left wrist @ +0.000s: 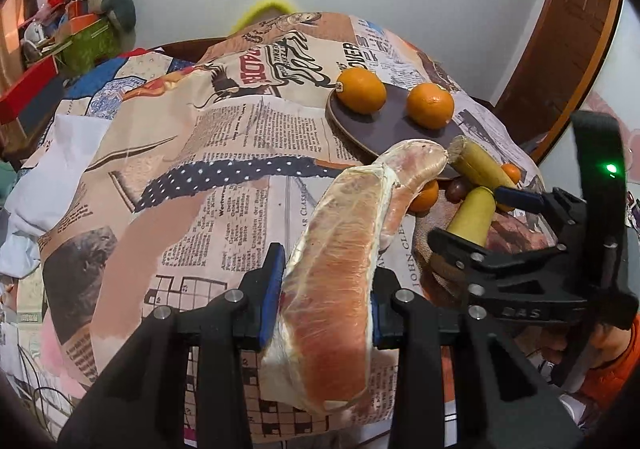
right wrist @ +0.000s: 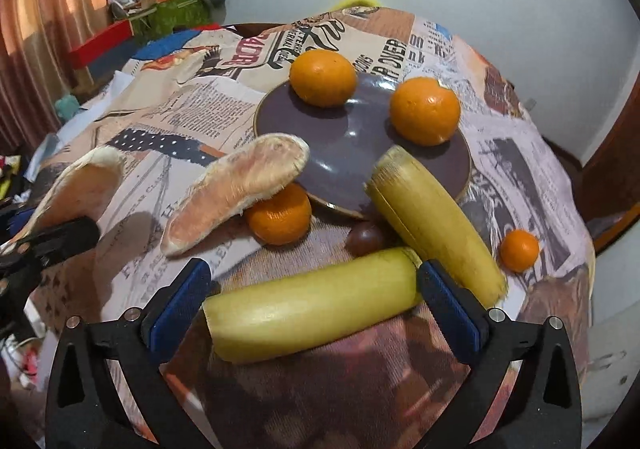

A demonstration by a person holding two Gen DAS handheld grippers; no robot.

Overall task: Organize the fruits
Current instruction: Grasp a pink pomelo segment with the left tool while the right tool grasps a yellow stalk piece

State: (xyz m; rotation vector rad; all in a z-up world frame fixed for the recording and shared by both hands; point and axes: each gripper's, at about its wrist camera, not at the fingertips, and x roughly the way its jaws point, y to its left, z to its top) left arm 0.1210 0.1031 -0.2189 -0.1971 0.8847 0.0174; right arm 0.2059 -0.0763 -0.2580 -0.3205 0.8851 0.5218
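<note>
The left gripper [left wrist: 326, 301] is clamped on a pomelo segment [left wrist: 336, 281], its blue pads pressing both flat sides near the segment's middle, so the piece stands out ahead toward 12 o'clock above the newspaper-print cloth [left wrist: 200, 169]. That segment looks soft and moist under a thin membrane, light but easily crushed or torn, so I judge a gentle squeeze across the broad faces is the right hold. A second pomelo segment [right wrist: 236, 193] lies at about 10 o'clock from the right gripper [right wrist: 316, 303], its far tip propped on the rim of the dark plate [right wrist: 348, 153] and its belly resting on a small orange [right wrist: 280, 219]. On the plate sit two oranges [right wrist: 323, 78], one at 11 o'clock and one [right wrist: 425, 111] at 1 o'clock. The right gripper's fingers are spread wide around a banana piece [right wrist: 312, 305] that lies crosswise between them; the right pad appears to touch its end, the left stands clear, so nothing is gripped. The banana should be firm yet bruisable with smooth, slightly slick skin; taking it across the middle seems safest. A second banana piece [right wrist: 436, 225] leans toward 1 o'clock, a tiny orange [right wrist: 519, 251] lies at 2 o'clock. A dark round fruit [right wrist: 362, 239] is half hidden behind the bananas, and I cannot tell what it is.
</note>
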